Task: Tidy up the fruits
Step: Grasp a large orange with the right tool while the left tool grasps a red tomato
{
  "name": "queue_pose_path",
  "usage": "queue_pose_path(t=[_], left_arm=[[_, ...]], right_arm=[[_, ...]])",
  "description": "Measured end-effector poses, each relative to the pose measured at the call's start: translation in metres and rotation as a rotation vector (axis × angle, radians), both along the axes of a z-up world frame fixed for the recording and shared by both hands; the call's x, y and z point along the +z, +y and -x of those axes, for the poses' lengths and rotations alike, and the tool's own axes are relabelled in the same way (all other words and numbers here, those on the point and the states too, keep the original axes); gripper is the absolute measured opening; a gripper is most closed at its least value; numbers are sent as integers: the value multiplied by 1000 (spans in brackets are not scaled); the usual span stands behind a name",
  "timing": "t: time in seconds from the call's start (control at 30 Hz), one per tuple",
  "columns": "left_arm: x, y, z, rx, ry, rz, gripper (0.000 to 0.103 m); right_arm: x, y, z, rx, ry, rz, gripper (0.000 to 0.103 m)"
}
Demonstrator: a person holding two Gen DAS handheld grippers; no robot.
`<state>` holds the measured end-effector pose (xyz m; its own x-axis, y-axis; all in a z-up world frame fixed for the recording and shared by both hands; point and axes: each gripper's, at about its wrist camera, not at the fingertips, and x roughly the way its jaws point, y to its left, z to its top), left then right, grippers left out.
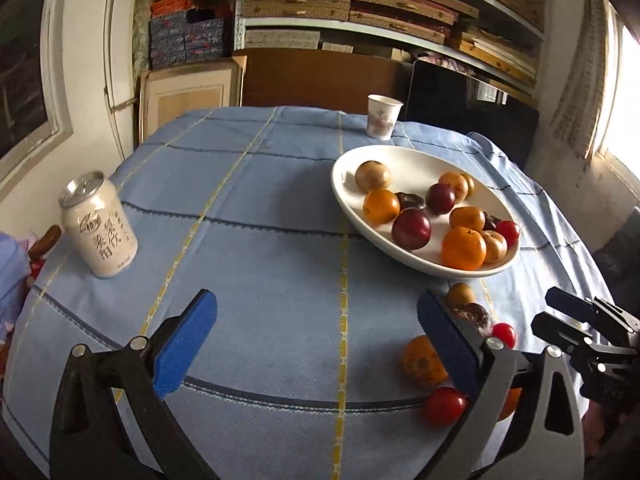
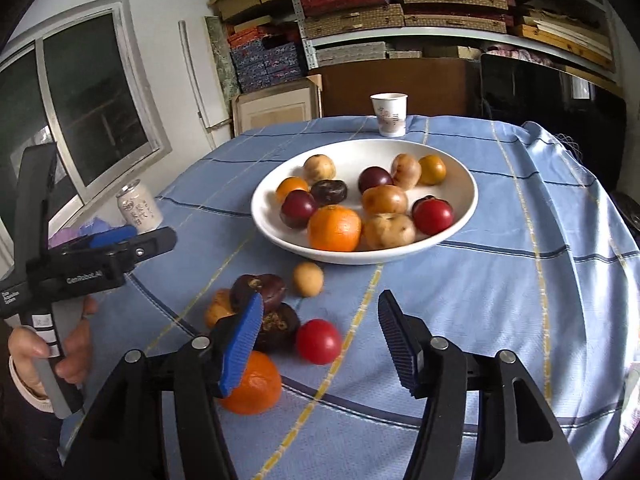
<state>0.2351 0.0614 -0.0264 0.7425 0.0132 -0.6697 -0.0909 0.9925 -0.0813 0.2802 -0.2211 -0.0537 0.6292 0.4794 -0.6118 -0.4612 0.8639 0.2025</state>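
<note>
A white bowl holds several fruits: oranges, dark plums, tan fruits and a red tomato; it also shows in the left wrist view. Loose fruits lie on the cloth in front of it: a red tomato, an orange, two dark mangosteens, a small tan fruit. My right gripper is open, its jaws either side of the red tomato, just above the table. My left gripper is open and empty over bare cloth; its body shows in the right wrist view.
A white drink can stands at the table's left. A paper cup stands at the far edge behind the bowl. The blue checked tablecloth drapes over the edges. Shelves with stacked boxes stand behind.
</note>
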Motion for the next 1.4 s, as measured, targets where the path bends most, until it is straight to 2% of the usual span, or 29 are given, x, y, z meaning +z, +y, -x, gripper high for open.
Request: queue_pose_path(t=[0.13, 0.27, 0.6, 0.8, 1.1, 1.33, 1.4], left_arm=[[-5, 6, -1, 21, 34, 16, 99], [-7, 12, -2, 8, 44, 74, 99], [-8, 10, -2, 4, 48, 67, 99], [-9, 8, -3, 3, 53, 69, 99], [-8, 9, -1, 3, 52, 69, 99], [-8, 9, -1, 5, 51, 69, 99], [-8, 10, 0, 6, 52, 70, 99]], right_arm=[[-2, -1, 0, 52, 56, -34, 61], [-2, 6, 9, 117, 47, -1, 61], [-13, 34, 36, 288, 61, 123, 61], [-17, 41, 44, 300, 43, 165, 61], [-20, 38, 37, 276, 61, 158, 60], [-24, 42, 36, 293, 79, 177, 46], [-25, 42, 36, 299, 81, 176, 46]])
